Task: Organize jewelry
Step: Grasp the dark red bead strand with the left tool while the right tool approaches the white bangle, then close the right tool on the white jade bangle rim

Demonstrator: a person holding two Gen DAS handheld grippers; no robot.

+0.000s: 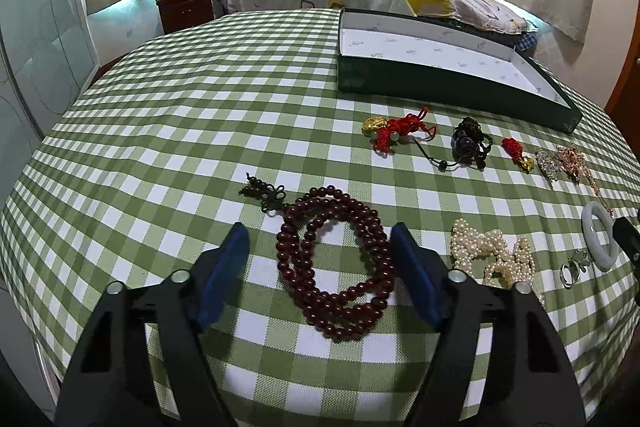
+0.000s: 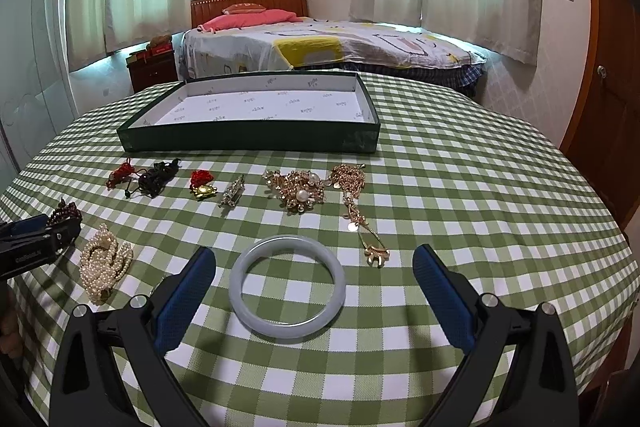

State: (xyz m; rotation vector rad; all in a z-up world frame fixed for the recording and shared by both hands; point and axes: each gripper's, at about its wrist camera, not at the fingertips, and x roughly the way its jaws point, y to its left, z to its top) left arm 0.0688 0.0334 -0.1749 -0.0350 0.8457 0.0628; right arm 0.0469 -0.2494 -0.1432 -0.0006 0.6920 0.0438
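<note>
Left claw: our left gripper (image 1: 320,247) stood open, blue pads either side of the coiled dark red wooden bead necklace (image 1: 334,263), right pad just at the coil's edge, nothing gripped
Right claw: our right gripper (image 2: 314,279) gaped wide around the pale jade bangle (image 2: 287,286), which lay flat, both pads apart from its rim
Key relation: we judged each piece sat straight ahead between its own jaws; the beads' long axis ran along the fingers
Destination: the shallow dark green box with white lining (image 2: 256,139) waited empty beyond the jewelry rows on the green checked tablecloth (image 2: 460,187)
</note>
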